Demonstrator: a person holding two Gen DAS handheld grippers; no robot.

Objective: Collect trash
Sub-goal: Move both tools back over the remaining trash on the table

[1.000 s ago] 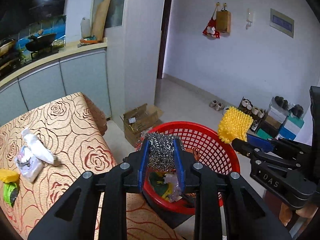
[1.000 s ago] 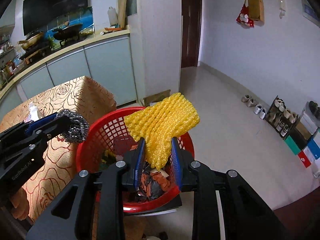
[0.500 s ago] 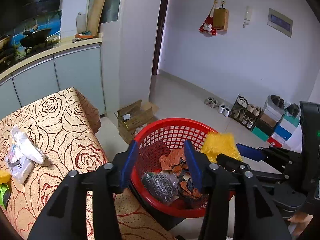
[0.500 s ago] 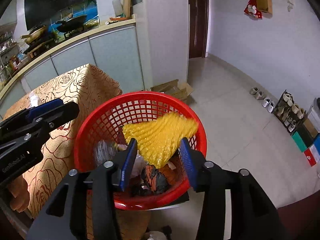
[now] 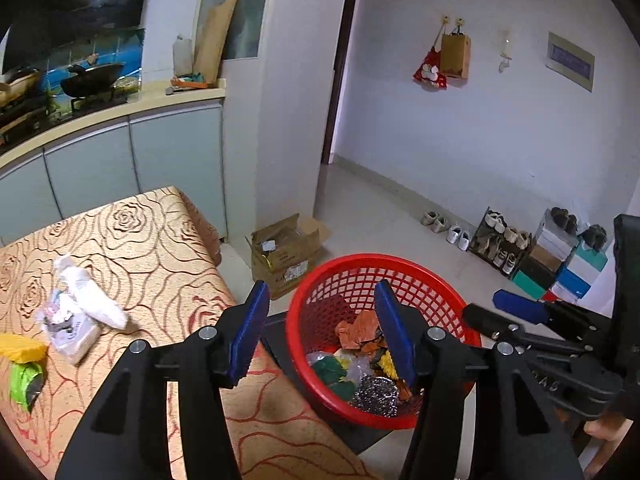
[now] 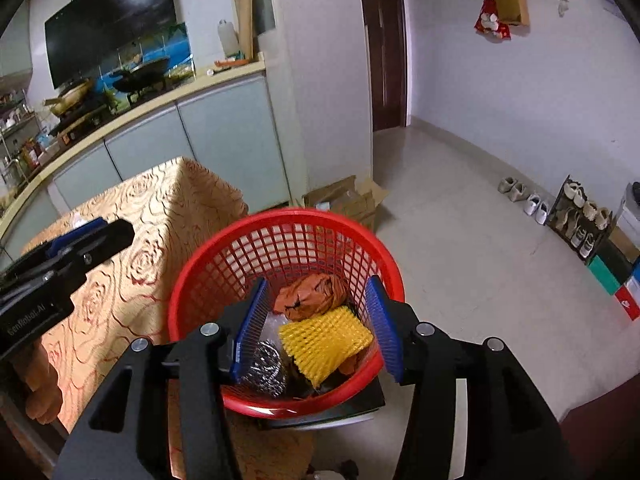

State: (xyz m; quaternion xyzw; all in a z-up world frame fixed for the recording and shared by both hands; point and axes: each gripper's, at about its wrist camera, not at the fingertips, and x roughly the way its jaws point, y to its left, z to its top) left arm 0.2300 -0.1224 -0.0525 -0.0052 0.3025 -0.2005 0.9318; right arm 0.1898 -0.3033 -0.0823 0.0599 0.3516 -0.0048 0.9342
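Observation:
A red mesh basket [image 5: 404, 268] [image 6: 296, 220] stands off the table's end. In it lie a steel wool scourer [image 5: 378, 394] [image 6: 266, 364], a yellow foam net [image 6: 324, 338], orange crumpled paper [image 6: 312, 294] and green scraps [image 5: 332, 372]. My left gripper [image 5: 324, 328] is open and empty above the basket's near side. My right gripper [image 6: 320, 320] is open and empty over the basket; it also shows in the left wrist view [image 5: 520, 308]. On the table [image 5: 160, 248] lie a white tissue pack [image 5: 80, 312], a yellow piece [image 5: 20, 348] and a green wrapper [image 5: 24, 380].
A cardboard box [image 5: 288, 256] sits on the floor beyond the basket. A shoe rack [image 5: 500, 240] and stacked boxes [image 5: 560, 264] line the right wall. Kitchen cabinets [image 5: 120, 160] run behind the table. A doorway [image 5: 340, 60] opens at the back.
Both grippers opened. The steel wool dropped from the left one and the yellow foam net from the right one into the basket. Both grippers then drew back slightly.

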